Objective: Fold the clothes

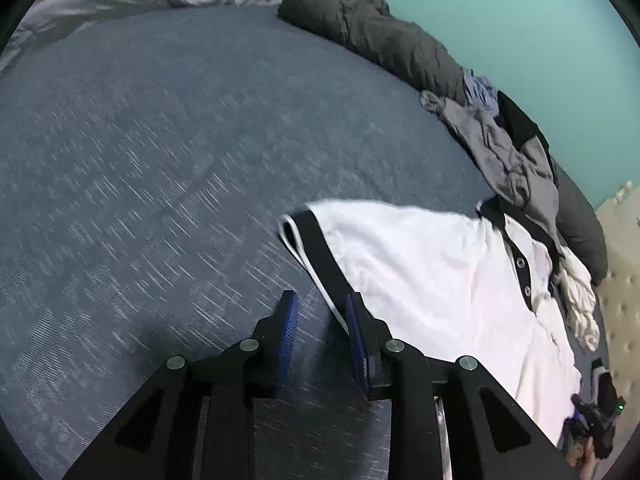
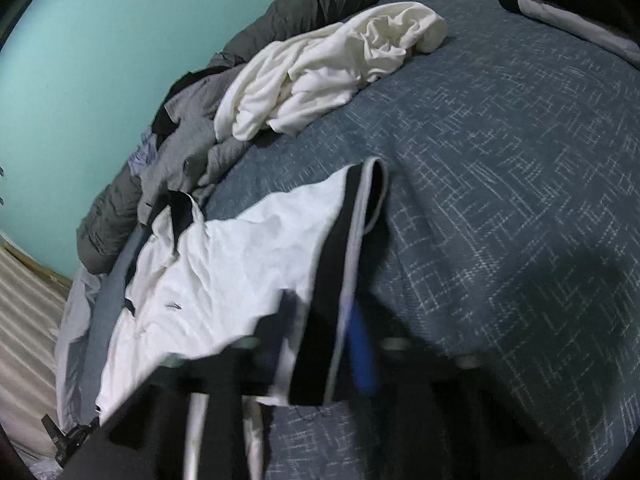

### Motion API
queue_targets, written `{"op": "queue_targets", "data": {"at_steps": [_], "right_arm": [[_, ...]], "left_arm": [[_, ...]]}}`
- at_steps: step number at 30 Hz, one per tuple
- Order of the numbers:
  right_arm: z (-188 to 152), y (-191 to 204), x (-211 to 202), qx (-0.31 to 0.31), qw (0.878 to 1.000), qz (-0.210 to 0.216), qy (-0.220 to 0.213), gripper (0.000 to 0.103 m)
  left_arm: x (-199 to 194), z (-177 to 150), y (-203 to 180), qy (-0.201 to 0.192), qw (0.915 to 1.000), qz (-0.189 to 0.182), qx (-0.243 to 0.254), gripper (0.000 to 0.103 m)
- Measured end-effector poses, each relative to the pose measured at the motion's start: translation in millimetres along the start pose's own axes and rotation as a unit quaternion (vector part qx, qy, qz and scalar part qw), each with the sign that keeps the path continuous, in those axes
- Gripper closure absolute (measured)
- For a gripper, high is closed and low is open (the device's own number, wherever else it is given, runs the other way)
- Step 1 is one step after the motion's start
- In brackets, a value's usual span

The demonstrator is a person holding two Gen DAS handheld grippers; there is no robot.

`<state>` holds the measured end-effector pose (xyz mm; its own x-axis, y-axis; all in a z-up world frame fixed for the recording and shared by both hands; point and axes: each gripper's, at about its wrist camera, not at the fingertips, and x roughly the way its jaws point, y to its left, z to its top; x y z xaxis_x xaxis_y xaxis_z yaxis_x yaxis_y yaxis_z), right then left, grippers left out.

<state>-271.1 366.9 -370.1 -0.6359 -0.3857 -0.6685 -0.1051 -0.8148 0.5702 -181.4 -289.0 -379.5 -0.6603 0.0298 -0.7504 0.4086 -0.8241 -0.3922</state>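
A white polo shirt (image 1: 432, 276) with black collar, button placket and black-banded sleeves lies on the blue bedspread (image 1: 160, 152). My left gripper (image 1: 322, 312) is open just above the bed, next to the shirt's black sleeve cuff (image 1: 320, 248), touching nothing. In the right wrist view the same shirt (image 2: 224, 264) lies spread out. My right gripper (image 2: 320, 320) has the black-and-white sleeve band (image 2: 340, 248) between its blurred fingers and looks shut on it. The right gripper also shows far off in the left wrist view (image 1: 596, 420).
A heap of clothes lies along the teal wall: a dark grey quilted cover (image 1: 380, 36), a grey garment (image 1: 504, 152) and a crumpled white one (image 2: 320, 68). A black-and-white garment (image 2: 576, 0) lies at the far right. A padded headboard (image 1: 624, 280) is at the right.
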Motion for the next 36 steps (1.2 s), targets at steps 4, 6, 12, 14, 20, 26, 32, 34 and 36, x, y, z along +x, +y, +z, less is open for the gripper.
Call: {"op": "queue_targets", "data": {"at_steps": [4, 6, 12, 14, 20, 26, 32, 34, 36], "right_arm": [[6, 3, -18, -0.013, 0.999, 0.002, -0.032, 0.099], [10, 5, -28, -0.031, 0.998, -0.021, -0.052, 0.099], [10, -5, -18, -0.032, 0.996, -0.077, -0.034, 0.097], [7, -6, -16, -0.029, 0.995, -0.091, -0.034, 0.094], [12, 1, -47, -0.041, 0.982, -0.143, -0.113, 0.057], [15, -8, -57, -0.023, 0.982, -0.135, -0.132, 0.057], [11, -3, -51, -0.031, 0.987, -0.109, -0.117, 0.057], [10, -2, -51, -0.032, 0.987, -0.104, -0.116, 0.057], [10, -1, -52, -0.03, 0.988, -0.1, -0.117, 0.057]], "left_arm": [[2, -2, -4, 0.009, 0.9998, -0.013, 0.01, 0.076], [0, -2, -1, 0.009, 0.9998, -0.015, 0.005, 0.076], [-2, -7, 0, 0.017, 0.9996, -0.02, 0.006, 0.076], [1, -8, -2, 0.025, 0.9993, -0.026, 0.011, 0.076], [12, -11, -8, 0.041, 0.9985, -0.033, 0.014, 0.076], [19, -13, -40, 0.045, 0.9961, -0.053, 0.053, 0.078], [16, -10, -62, 0.019, 0.9956, -0.046, 0.079, 0.077], [10, -8, -63, 0.004, 0.9957, -0.044, 0.081, 0.077], [0, -6, -59, -0.015, 0.9955, -0.029, 0.089, 0.077]]}}
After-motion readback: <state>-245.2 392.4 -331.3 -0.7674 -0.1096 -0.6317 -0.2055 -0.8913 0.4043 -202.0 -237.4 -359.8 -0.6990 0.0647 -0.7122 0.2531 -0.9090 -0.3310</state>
